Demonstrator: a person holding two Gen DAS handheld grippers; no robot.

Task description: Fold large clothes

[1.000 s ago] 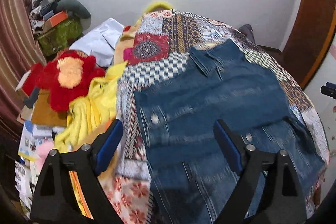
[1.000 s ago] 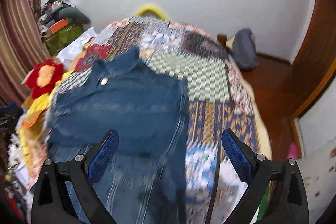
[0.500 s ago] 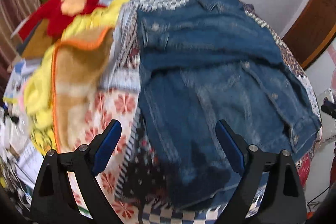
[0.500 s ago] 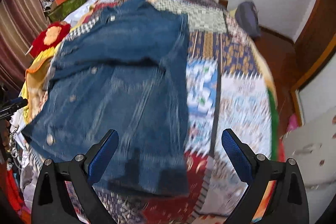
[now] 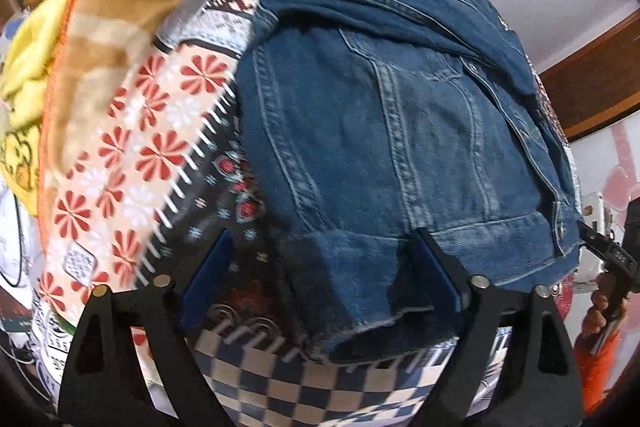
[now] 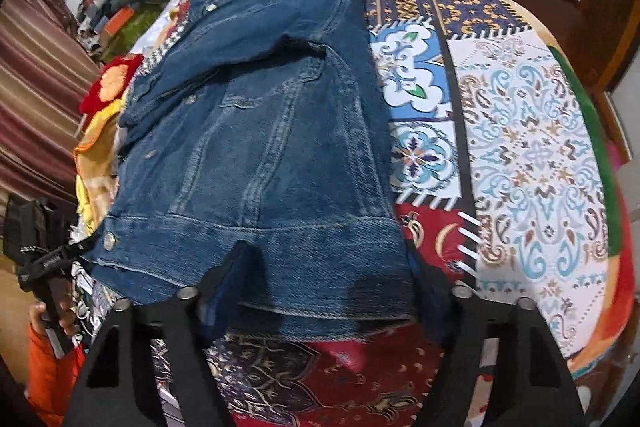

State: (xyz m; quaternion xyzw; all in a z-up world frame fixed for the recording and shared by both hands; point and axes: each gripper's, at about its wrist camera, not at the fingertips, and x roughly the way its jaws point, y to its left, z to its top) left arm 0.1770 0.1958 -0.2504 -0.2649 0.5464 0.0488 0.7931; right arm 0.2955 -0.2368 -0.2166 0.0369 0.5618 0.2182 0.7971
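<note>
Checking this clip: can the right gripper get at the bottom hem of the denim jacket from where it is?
Probably yes. The right gripper is open, its jaws straddling the near hem of the denim jacket, which lies flat on the patchwork bedspread. Nothing lies between jaws and hem.

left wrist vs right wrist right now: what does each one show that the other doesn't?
Left wrist only: the red flower-print patch of the bedspread, beside the jacket.

Right wrist only: the striped curtain, the paisley patch and the wooden door.

Both: the denim jacket on the patchwork bedspread, the orange-edged blanket, and each view's own gripper, left gripper and right gripper, open at the hem.
</note>
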